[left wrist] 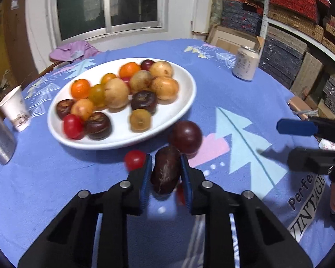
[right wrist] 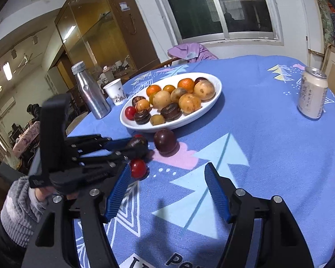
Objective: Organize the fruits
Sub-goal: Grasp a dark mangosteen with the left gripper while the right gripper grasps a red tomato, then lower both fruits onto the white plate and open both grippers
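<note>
A white oval plate (left wrist: 183, 109) holds several fruits: oranges, tan round ones, dark chestnut-like ones and a red tomato; it also shows in the right wrist view (right wrist: 214, 98). My left gripper (left wrist: 166, 169) is shut on a dark brown chestnut-like fruit (left wrist: 166, 170), held just above the cloth in front of the plate; the right wrist view shows it too (right wrist: 136, 144). A dark purple plum (left wrist: 186, 136) (right wrist: 165, 141) and a red cherry tomato (left wrist: 134, 159) (right wrist: 138, 168) lie on the cloth beside it. My right gripper (right wrist: 167, 178) is open and empty.
A drink can (left wrist: 245, 63) (right wrist: 311, 93) stands at the far right. A paper cup (left wrist: 14, 109) (right wrist: 116, 92) and a metal bottle (right wrist: 89, 91) stand left of the plate. A purple cloth (right wrist: 189, 52) hangs on a chair behind. Boxes (left wrist: 301, 22) fill shelves at right.
</note>
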{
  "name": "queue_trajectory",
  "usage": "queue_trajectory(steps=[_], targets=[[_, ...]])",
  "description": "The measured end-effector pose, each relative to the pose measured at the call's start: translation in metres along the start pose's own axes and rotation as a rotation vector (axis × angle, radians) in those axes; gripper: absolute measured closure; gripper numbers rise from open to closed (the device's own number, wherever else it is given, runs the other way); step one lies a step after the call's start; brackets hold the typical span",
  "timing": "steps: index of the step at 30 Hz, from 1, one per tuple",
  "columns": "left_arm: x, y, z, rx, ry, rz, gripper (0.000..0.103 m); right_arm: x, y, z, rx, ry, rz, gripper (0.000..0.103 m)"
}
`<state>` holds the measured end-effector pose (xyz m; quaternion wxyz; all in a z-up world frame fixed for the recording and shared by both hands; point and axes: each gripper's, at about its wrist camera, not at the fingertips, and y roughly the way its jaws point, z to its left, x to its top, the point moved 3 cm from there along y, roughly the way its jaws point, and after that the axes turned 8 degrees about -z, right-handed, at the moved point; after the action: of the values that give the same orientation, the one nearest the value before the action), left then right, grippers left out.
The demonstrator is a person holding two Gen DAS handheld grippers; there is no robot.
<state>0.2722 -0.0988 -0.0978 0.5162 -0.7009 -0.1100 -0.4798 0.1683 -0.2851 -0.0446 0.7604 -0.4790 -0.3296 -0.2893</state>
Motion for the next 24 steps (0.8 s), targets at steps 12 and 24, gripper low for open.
queue_trajectory(steps=[12, 24], targets=[[-0.021, -0.039, 0.055, 0.077, -0.118, -0.039, 0.08, -0.011, 0.082, 0.069, -0.05, -0.234, 0.162, 0.057], [0.029, -0.037, 0.056, 0.065, -0.098, -0.084, 0.08, 0.037, 0.062, 0.044, -0.042, -0.148, 0.049, 0.074]])
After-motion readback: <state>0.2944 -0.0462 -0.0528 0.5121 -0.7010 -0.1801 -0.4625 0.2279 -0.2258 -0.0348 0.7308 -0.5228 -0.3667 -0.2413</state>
